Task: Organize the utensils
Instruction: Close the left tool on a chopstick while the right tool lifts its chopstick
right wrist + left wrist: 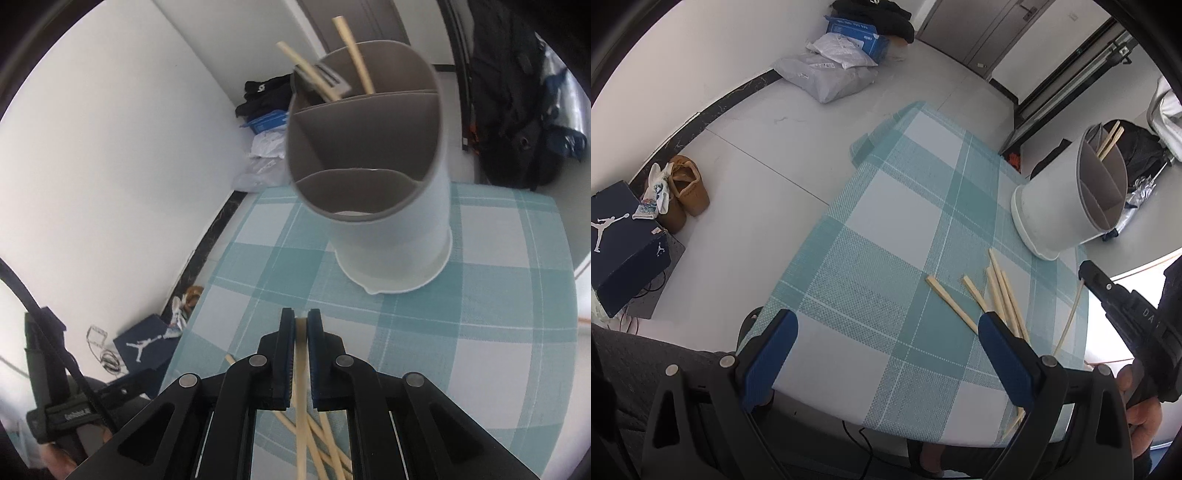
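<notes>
In the right wrist view, my right gripper (301, 318) is shut on a single pale wooden chopstick (300, 387), held above the teal checked tablecloth (461, 354). Ahead of it stands the white utensil holder (399, 236) with grey dividers; its far compartment holds two chopsticks (356, 55) and a metal utensil (327, 78). Several loose chopsticks (997, 295) lie on the cloth near the holder (1056, 206). My left gripper (886, 332) stands open above the cloth, nothing between its blue pads (772, 354). The right gripper (1086, 273) with its hanging chopstick (1069, 321) shows at the right.
The table's near edge (849, 417) lies just under the left gripper. On the floor to the left are a dark shoebox (624, 240) and brown shoes (685, 188); parcels (827, 74) lie by the wall. A black backpack (517, 110) sits behind the holder.
</notes>
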{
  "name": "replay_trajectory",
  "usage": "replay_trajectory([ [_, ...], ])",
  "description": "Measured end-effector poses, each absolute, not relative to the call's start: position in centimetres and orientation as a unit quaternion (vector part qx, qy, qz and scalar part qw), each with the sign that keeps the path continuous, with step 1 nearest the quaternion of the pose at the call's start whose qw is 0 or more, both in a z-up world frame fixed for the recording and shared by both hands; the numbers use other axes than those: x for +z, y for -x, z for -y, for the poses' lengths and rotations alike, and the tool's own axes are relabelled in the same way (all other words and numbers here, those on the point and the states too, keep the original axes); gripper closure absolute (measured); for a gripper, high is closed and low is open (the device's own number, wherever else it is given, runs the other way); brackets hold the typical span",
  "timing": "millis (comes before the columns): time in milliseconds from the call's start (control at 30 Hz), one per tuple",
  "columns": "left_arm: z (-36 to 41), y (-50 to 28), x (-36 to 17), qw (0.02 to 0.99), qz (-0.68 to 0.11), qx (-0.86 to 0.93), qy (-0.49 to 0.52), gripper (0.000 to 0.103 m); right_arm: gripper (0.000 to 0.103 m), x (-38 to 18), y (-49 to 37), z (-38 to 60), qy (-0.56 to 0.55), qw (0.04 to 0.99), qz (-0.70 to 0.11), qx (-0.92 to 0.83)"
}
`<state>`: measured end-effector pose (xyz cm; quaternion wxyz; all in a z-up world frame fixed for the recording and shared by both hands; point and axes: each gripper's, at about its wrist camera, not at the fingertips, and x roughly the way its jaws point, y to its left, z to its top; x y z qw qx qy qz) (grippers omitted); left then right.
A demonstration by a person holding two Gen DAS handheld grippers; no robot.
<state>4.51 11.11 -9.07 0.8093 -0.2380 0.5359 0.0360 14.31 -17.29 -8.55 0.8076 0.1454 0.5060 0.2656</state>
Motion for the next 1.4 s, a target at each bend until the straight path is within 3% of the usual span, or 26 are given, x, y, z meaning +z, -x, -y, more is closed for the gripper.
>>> replay_trajectory([
  [400, -7.9, -6.0, -9.9, 0.816, -0.549, 0.068, 0.164, 0.006, 0.097, -11.4, -14.5, 25.6, -0.342, 0.769, -0.499, 0.207],
  [933, -6.0, -9.1, -12.0, 0.777, -0.597, 0.161, 0.12, 0.016, 0.097, -9.4, -14.4, 26.8, -0.32, 0.798, -0.458, 0.224],
  [1000, -5.4, -9.3, -11.7, 0.776, -0.597, 0.168, 0.115, 0.026, 0.097, -9.2, -14.5, 26.9, -0.328, 0.797, -0.454, 0.225],
  [1167, -3.7, -10.3, -11.1, 0.768, -0.61, 0.16, 0.112, 0.079, 0.097, -8.1, -14.9, 26.8, -0.337, 0.795, -0.444, 0.238],
  [1400, -4.0, -10.4, -11.4, 0.77, -0.596, 0.173, 0.149, 0.094, 0.097, -8.0, -14.8, 27.3, -0.339, 0.794, -0.446, 0.236],
])
